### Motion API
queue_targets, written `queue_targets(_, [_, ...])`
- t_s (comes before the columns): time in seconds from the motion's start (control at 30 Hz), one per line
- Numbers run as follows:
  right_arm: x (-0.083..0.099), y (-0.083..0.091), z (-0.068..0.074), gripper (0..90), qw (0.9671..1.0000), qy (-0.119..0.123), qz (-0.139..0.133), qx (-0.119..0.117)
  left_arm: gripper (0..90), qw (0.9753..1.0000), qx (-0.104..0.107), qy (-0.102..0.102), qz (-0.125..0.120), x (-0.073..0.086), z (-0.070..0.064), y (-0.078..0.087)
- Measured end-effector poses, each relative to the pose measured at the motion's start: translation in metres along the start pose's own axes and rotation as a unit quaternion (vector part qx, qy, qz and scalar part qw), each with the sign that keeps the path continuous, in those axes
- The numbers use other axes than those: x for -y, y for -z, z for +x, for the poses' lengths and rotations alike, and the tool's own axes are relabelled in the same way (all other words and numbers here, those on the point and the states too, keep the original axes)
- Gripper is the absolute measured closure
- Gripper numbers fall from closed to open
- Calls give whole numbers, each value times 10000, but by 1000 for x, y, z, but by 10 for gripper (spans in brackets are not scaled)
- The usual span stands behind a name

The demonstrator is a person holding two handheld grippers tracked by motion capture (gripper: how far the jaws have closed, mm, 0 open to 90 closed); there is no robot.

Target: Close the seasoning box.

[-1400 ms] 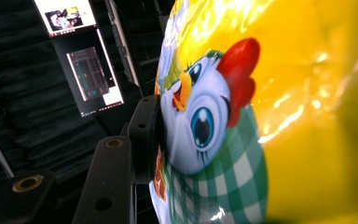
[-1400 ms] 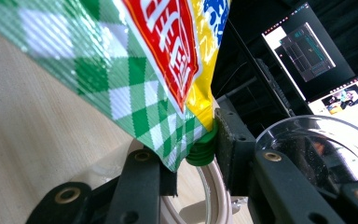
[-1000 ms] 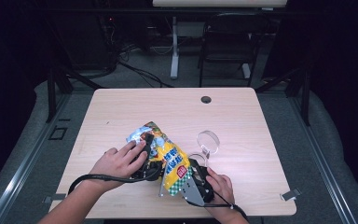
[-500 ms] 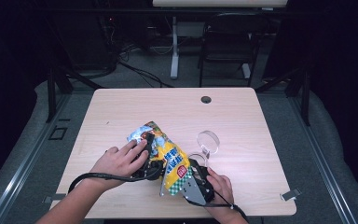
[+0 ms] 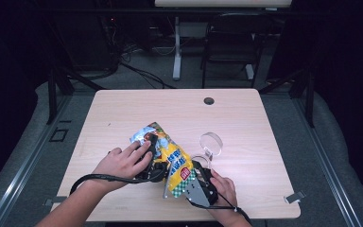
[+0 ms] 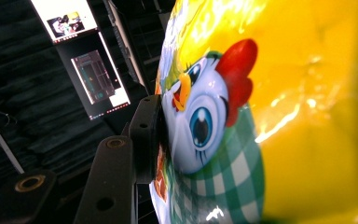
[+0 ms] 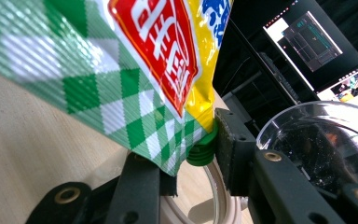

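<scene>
A yellow snack bag (image 5: pixel 170 158) with a green-checked lower edge lies lifted over the table's front middle, held from both sides. My left gripper (image 5: pixel 155 166), under the left hand, is shut on the bag's side. In the left gripper view one black pad (image 6: pixel 147 135) presses the bag (image 6: pixel 270 116) beside a printed cartoon chicken; the other jaw is hidden behind the bag. My right gripper (image 5: pixel 197 183) is shut on the bag's checked bottom corner (image 7: pixel 121 88), which drops between its jaws (image 7: pixel 191 172). A green ribbed piece (image 7: pixel 203 150) sits against its right pad.
A clear round dish (image 5: pixel 211 142) stands on the wooden table (image 5: pixel 246 113) right of the bag, with a second clear ring (image 5: pixel 199 161) just in front; the dish (image 7: pixel 321 144) looms close to my right jaw. A dark grommet (image 5: pixel 209 100) marks the far edge.
</scene>
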State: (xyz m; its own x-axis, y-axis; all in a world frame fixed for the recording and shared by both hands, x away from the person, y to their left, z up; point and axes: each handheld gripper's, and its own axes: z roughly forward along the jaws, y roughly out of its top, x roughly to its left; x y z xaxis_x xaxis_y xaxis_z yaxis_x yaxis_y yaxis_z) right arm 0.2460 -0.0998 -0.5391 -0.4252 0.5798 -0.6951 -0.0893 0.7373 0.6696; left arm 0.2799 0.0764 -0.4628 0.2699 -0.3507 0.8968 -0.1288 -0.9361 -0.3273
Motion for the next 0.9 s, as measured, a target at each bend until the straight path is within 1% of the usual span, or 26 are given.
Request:
queue_targets(0.1, [0, 0, 0, 710, 10000, -5, -5, 6, 592, 10000, 32, -44, 19, -1, 2, 1])
queue_targets(0.23, [0, 0, 0, 709, 10000, -14, -23, 26, 598, 10000, -26, -70, 19, -1, 3, 2])
queue_targets(0.27, [-1, 1, 0, 709, 10000, 17, -4, 53, 599, 10000, -35, -84, 24, -1, 4, 2])
queue_targets(0.33, [-1, 1, -1, 709, 10000, 8, -25, 58, 601, 9999, 14, -98, 34, -1, 5, 3])
queue_targets(0.43, [-1, 1, -1, 709, 10000, -4, -18, 53, 602, 9999, 19, -106, 36, -2, 5, 3])
queue_targets(0.47, [-1, 1, -1, 709, 10000, -2, -17, 54, 603, 9999, -21, -128, 28, -2, 6, 3])
queue_targets(0.5, [-1, 1, -1, 709, 10000, 8, -26, 58, 603, 9999, 19, -130, 44, -2, 6, 3])
queue_targets(0.53, [-1, 1, -1, 709, 10000, 4, -30, 56, 603, 9999, -23, -129, 39, -1, 6, 3])
queue_targets(0.6, [-1, 1, -1, 709, 10000, -2, -34, 70, 603, 9999, -31, -146, 39, -1, 6, 3])
queue_targets(0.8, [-1, 0, 0, 708, 10000, -21, -43, 60, 604, 9998, -9, -189, 64, -1, 7, 4])
queue_targets(0.83, [-2, 0, 0, 708, 10000, -30, -44, 60, 605, 9998, 42, -190, 72, -1, 8, 4])
queue_targets(0.9, [-2, 0, 0, 708, 10000, -16, -53, 61, 605, 9998, 60, -174, 72, -1, 7, 4])
